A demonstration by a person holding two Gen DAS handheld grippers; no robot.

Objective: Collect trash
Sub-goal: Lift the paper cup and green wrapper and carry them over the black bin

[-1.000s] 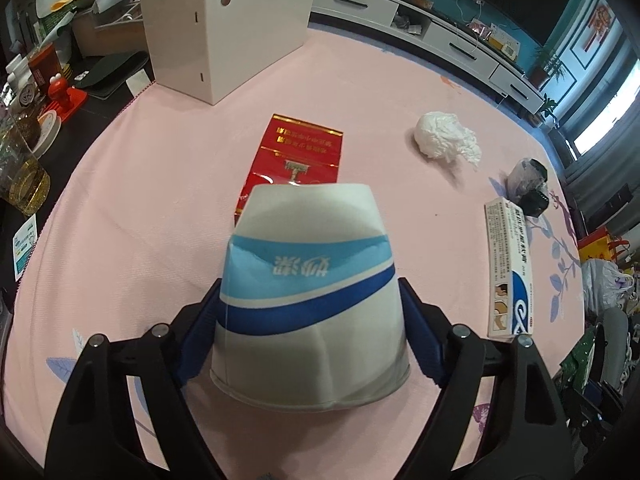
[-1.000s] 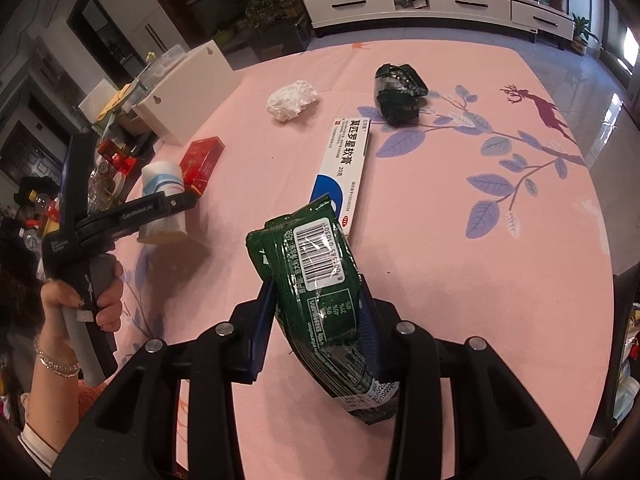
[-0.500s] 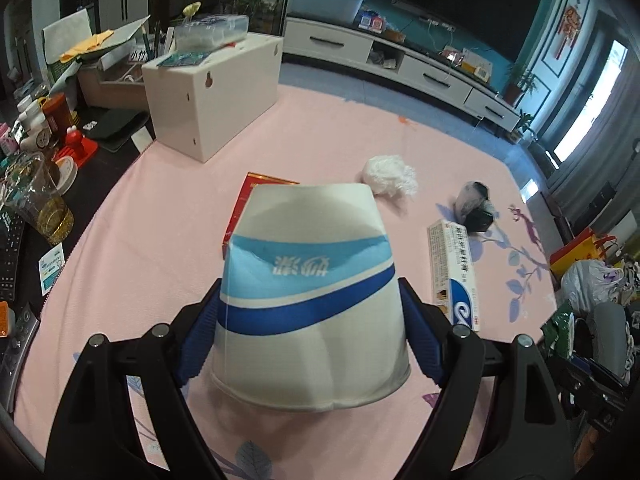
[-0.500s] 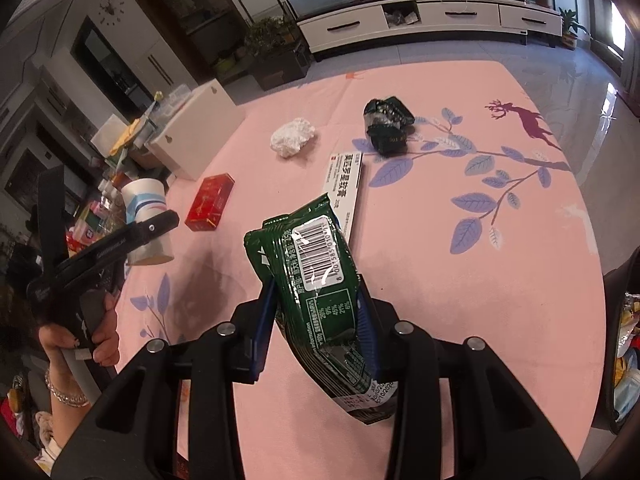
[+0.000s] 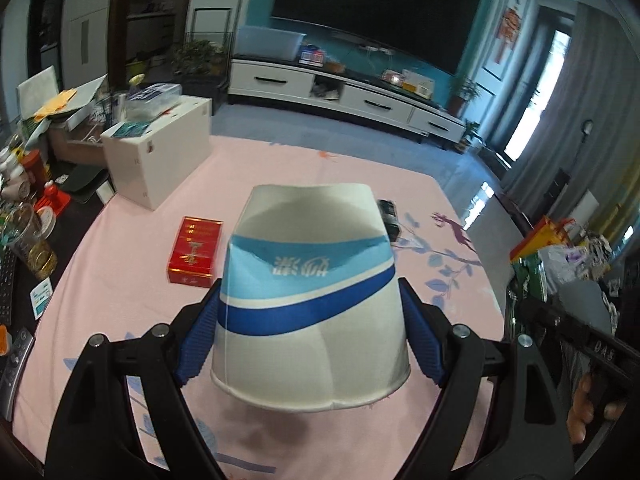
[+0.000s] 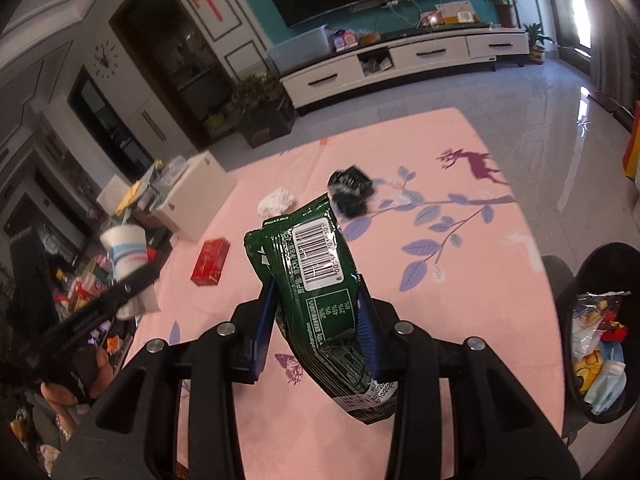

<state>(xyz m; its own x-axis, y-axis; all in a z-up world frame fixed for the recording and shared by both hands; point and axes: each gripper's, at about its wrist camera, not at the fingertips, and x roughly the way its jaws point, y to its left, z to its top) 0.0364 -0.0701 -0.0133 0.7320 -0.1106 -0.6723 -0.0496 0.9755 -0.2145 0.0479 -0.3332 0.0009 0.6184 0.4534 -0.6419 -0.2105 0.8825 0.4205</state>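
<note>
My left gripper [image 5: 310, 336] is shut on a white paper cup with blue bands [image 5: 308, 292], held upside down above the pink table; the cup also shows in the right wrist view [image 6: 126, 250]. My right gripper [image 6: 316, 316] is shut on a green snack wrapper [image 6: 316, 280], held above the table. A black trash bin [image 6: 596, 332] with several wrappers stands at the right table edge. On the cloth lie a red box [image 6: 210, 261] [image 5: 195, 250], a crumpled white tissue [image 6: 275, 202] and a black crumpled wrapper [image 6: 350, 191] [image 5: 387, 216].
A white box [image 5: 160, 152] [image 6: 192, 196] stands at the table's far left. Bottles, a glass and remotes [image 5: 28, 240] clutter the left side. A TV cabinet [image 5: 340, 98] is beyond the table. Bags [image 5: 560, 248] sit to the right.
Both grippers have risen and tilted up with their loads, so the room and TV now show. The trash bin has come into the right wrist view.
</note>
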